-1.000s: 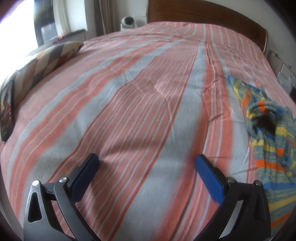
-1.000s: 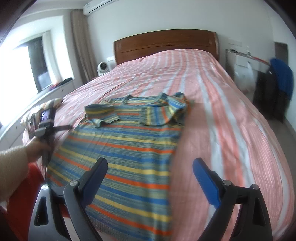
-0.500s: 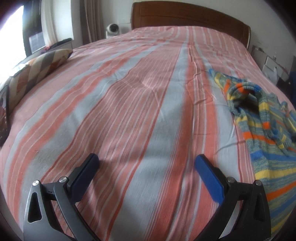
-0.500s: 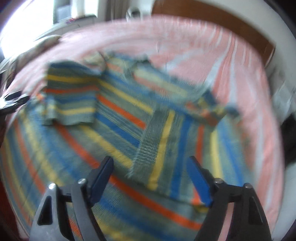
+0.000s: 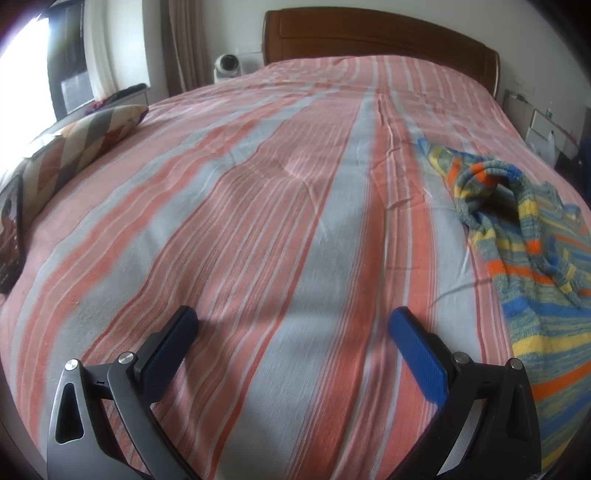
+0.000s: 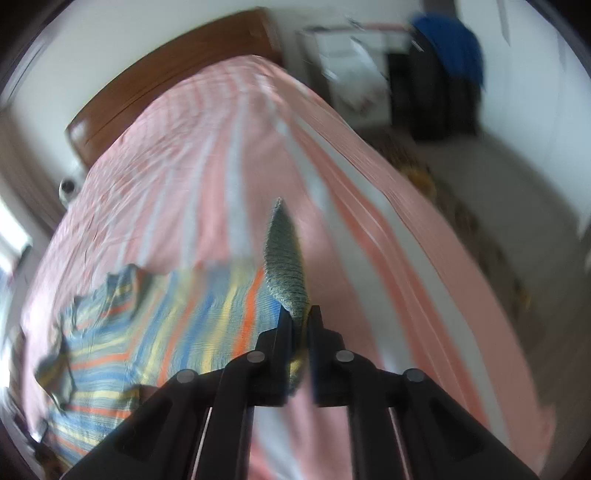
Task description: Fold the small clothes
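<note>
A striped knit sweater (image 6: 155, 317) in blue, yellow, orange and grey-green lies on the bed. My right gripper (image 6: 299, 314) is shut on a grey-green edge of the sweater, which sticks up out of the closed jaws. In the left wrist view the same sweater (image 5: 532, 258) lies bunched at the right side of the bed. My left gripper (image 5: 291, 328) hovers over bare bedspread to the left of it, jaws wide apart with nothing between them.
The bed has a pink, orange and grey striped bedspread (image 5: 258, 206) and a wooden headboard (image 5: 369, 33). A patterned pillow (image 5: 81, 140) lies at the left edge. A dark bag with a blue cloth (image 6: 439, 74) stands by the far wall.
My right gripper swept across the sweater, rolled, and closed on its edge. The left gripper stayed open and tilted up slightly, showing more of the headboard.
</note>
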